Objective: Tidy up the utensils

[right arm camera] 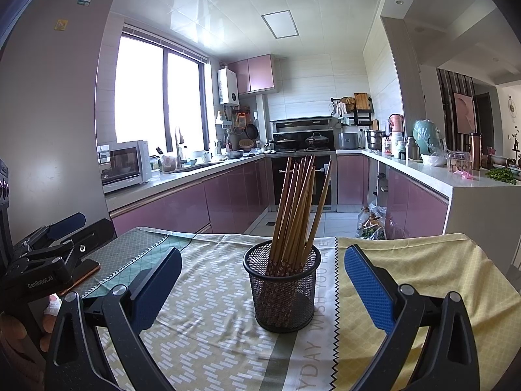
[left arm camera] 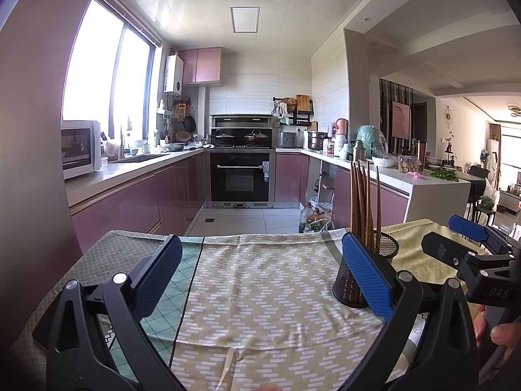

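Chopsticks (right arm camera: 298, 208): all in mesh holder (right arm camera: 282, 290), none loose on counter (right arm camera: 208, 325). Left gripper (left arm camera: 260, 273), right gripper (right arm camera: 262, 285): fingers spread, empty. Apparently complete.

Daylit kitchen, both fisheye views; exposure uneven, focus gen. sharp.

Main light src: large window (right arm camera: 159, 97) at left, blown out to white w/ purple fringing on its frame. Ceiling panel (left arm camera: 245, 19) reads pale, and the glossy ceiling tiles show glare patches. Soft, faint shadows on tablecloth (right arm camera: 208, 309) beside mesh holder (right arm camera: 282, 290). Strong barrel distortion: walls and counters bow toward edges, corners vignette to black. Far room at right bright, slightly washed out. Nearest gripper parts slightly soft.
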### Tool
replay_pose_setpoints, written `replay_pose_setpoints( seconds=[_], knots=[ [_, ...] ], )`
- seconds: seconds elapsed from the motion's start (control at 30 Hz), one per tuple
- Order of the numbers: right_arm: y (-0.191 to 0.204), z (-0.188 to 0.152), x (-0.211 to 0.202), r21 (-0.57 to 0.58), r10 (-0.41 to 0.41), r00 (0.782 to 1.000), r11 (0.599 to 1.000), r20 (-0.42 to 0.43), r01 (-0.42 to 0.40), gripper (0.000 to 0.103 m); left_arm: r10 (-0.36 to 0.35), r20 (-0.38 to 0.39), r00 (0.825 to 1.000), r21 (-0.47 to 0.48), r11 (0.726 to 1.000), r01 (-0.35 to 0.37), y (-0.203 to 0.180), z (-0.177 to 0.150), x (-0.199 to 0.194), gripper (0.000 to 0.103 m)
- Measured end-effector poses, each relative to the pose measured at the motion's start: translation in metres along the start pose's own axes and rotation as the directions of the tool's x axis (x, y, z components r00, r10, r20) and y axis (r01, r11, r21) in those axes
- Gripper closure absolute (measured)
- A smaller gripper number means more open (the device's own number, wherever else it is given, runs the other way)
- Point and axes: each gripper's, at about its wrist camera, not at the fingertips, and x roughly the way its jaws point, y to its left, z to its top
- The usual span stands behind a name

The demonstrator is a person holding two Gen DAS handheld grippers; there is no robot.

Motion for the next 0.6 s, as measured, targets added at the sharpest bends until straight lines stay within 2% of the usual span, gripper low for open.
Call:
replay_pose_setpoints(
  seconds=[0.6],
  knots=[
    [0.0015, 0.0007, 0.0003, 0.003, -0.003, 1.000, 1.000, 0.003, 0.003, 0.006, -0.001, -0.001, 1.000, -0.001, 1.000, 0.001, 0.0001, -0.0003, -0.0004, 0.006]
  ],
)
